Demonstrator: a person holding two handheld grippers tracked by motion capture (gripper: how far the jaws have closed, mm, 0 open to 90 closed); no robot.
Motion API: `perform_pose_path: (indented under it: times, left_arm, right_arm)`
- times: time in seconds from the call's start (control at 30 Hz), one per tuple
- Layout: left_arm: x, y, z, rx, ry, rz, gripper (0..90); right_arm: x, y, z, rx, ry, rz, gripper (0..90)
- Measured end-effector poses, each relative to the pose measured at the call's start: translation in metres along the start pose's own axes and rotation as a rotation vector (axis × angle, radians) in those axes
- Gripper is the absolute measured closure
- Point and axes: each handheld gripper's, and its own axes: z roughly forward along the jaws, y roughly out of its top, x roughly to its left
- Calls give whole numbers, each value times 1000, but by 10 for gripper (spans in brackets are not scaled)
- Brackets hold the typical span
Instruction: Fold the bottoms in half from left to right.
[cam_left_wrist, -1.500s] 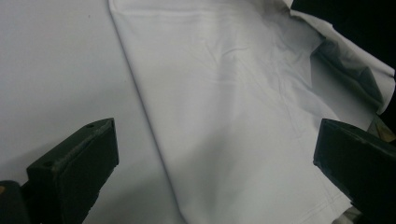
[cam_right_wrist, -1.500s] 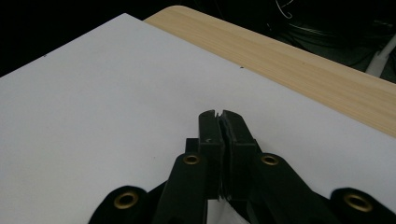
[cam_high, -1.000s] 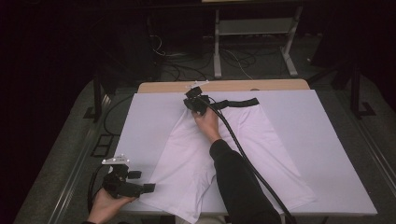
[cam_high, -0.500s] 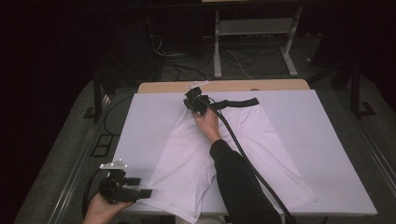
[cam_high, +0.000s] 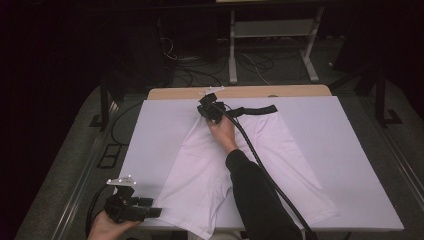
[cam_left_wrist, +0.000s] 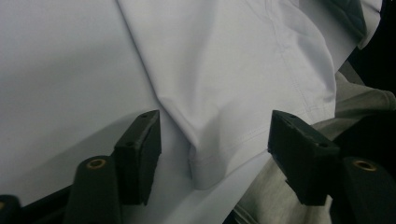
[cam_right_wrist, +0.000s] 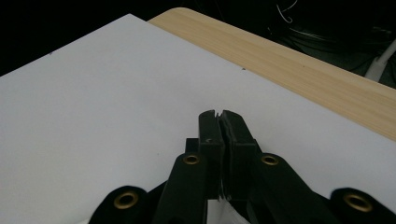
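Down at the near left corner of the white-covered table (cam_high: 150, 130): left gripper (cam_high: 155, 213), held in the left hand (cam_high: 107, 227), jaws half wide and just been closing, with a hemmed corner of the white garment (cam_left_wrist: 219, 84) between the pads (cam_left_wrist: 140, 154) but not pinched yet. In the middle: white garment spread flat, fanning out toward the near edge. At the far middle: right gripper (cam_right_wrist: 219, 114), jaws pressed tight together, a thin sliver of white between the pads at the garment's top end. Beside it, a black strap (cam_high: 257, 110). Beyond the white cover, a bare wooden table strip (cam_right_wrist: 299, 60).
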Motion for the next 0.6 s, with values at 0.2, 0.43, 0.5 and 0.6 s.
perform_pose_path:
  times: [0.2,0.43,0.5,0.6]
  left_arm:
    - [2,-2,-2,23,-15,-5,531]
    - [4,-4,0,48,-26,-2,726]
    - [5,-4,2,70,-54,6,789]
    - [6,-4,3,91,-90,7,846]
  right_arm:
    - [0,0,-1,-2,3,-4,862]
    - [0,0,-2,-2,8,-5,862]
    - [0,0,-2,-3,8,-5,862]
    - [0,1,-3,-5,12,-8,862]
